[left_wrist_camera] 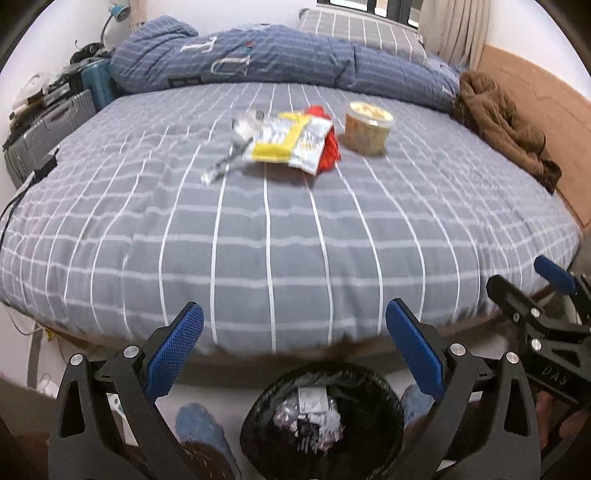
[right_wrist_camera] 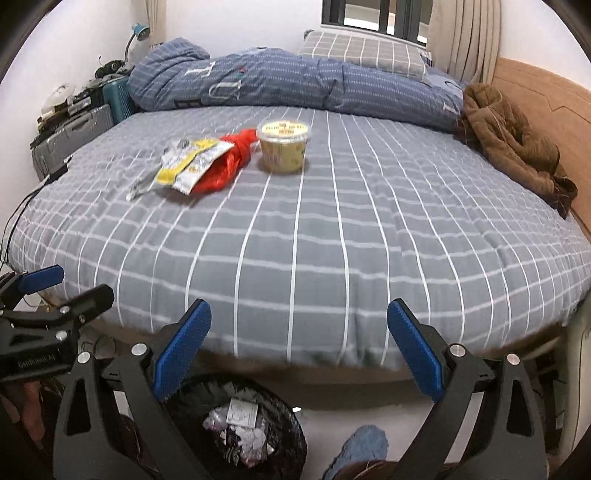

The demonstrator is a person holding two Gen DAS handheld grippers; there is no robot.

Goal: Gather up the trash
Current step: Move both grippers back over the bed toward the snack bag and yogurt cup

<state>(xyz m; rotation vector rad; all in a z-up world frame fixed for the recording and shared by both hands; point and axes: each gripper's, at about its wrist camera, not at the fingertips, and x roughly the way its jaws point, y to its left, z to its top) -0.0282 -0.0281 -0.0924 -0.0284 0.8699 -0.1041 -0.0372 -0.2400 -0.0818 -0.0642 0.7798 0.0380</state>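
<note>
Both pairs of fingers stand spread wide and hold nothing. The left gripper [left_wrist_camera: 294,345] hangs over the near edge of the bed [left_wrist_camera: 295,240], its blue pads framing the bin [left_wrist_camera: 321,417] on the floor below. The right gripper [right_wrist_camera: 299,347] sits just beside it at the same edge; each one shows at the side of the other's view, partly cut off by the frame.

The bin's black liner hides its walls, and the crumpled wrappers inside are too blurred to tell apart. Its lower rim runs out of the picture. A blue slipper [left_wrist_camera: 199,424] shows between the left fingers and the bin, half covered by the gripper frame.

The trash lies well apart from both grippers, toward the far middle of the bed. A yellow packet [left_wrist_camera: 291,142] lies on top of a red bag [left_wrist_camera: 328,147], hiding most of it. A clear wrapper [left_wrist_camera: 236,147] trails off to its left, smeared by motion blur. A lidded cup [left_wrist_camera: 367,127] stands upright just right of the bag; its label cannot be read.

Behind them a blue quilt [left_wrist_camera: 258,62] is heaped across the bed, a pillow [left_wrist_camera: 362,31] behind it. A brown coat [left_wrist_camera: 502,125] lies crumpled by the headboard. Suitcases [left_wrist_camera: 48,136] stand at the left side.
</note>
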